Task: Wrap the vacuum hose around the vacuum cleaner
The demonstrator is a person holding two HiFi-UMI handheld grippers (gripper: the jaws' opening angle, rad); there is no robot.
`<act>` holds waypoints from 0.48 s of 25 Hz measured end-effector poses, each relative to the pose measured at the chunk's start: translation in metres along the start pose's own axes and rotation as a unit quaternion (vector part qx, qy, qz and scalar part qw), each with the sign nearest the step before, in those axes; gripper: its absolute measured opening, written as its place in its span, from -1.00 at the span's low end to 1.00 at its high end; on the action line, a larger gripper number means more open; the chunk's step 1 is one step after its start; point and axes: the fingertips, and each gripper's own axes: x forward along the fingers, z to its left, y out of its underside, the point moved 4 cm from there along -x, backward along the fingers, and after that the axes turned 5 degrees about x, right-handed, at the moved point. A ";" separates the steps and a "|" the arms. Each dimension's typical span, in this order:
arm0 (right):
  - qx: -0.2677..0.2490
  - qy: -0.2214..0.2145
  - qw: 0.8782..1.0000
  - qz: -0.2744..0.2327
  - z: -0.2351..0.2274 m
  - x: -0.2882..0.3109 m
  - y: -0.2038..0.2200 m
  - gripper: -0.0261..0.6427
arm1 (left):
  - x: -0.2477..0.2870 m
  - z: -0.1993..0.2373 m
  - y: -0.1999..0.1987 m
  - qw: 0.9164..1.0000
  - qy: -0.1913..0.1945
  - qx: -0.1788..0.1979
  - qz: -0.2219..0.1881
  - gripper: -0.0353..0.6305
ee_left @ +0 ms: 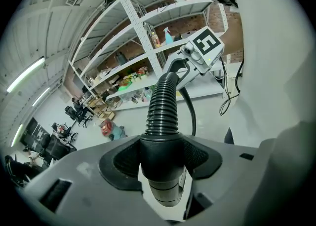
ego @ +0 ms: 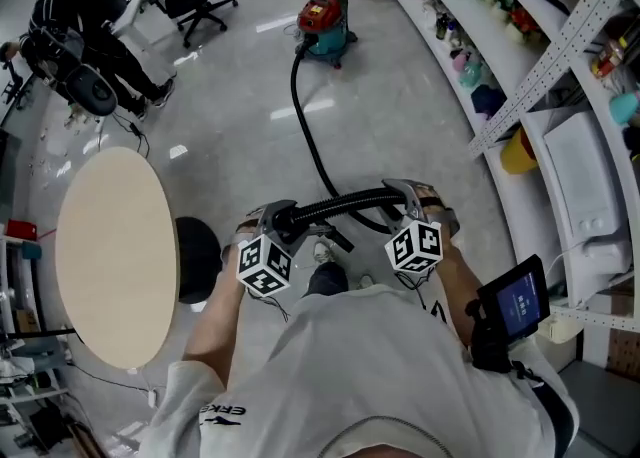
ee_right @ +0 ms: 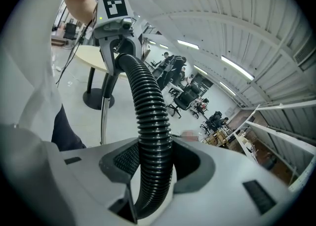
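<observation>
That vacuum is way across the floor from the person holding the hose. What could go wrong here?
The hose trails along the floor to the distant vacuum cleaner; a tug might drag or tip it. The trailing part passes close to the person's feet, so tripping seems possible. The right gripper clamps ribbed hose, which could slide through.

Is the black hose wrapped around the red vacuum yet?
No, the hose runs loose along the floor, stretching away from the vacuum cleaner.
</observation>
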 end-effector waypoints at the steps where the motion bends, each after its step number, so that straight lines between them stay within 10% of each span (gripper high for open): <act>1: 0.003 0.005 1.000 0.004 -0.007 0.005 0.000 -0.39 | 0.004 0.009 -0.001 1.000 0.003 0.003 -0.004 -0.22; 12: 0.038 0.066 0.996 0.039 -0.059 0.067 -0.010 -0.39 | 0.037 0.100 0.007 0.997 0.053 0.050 -0.030 -0.22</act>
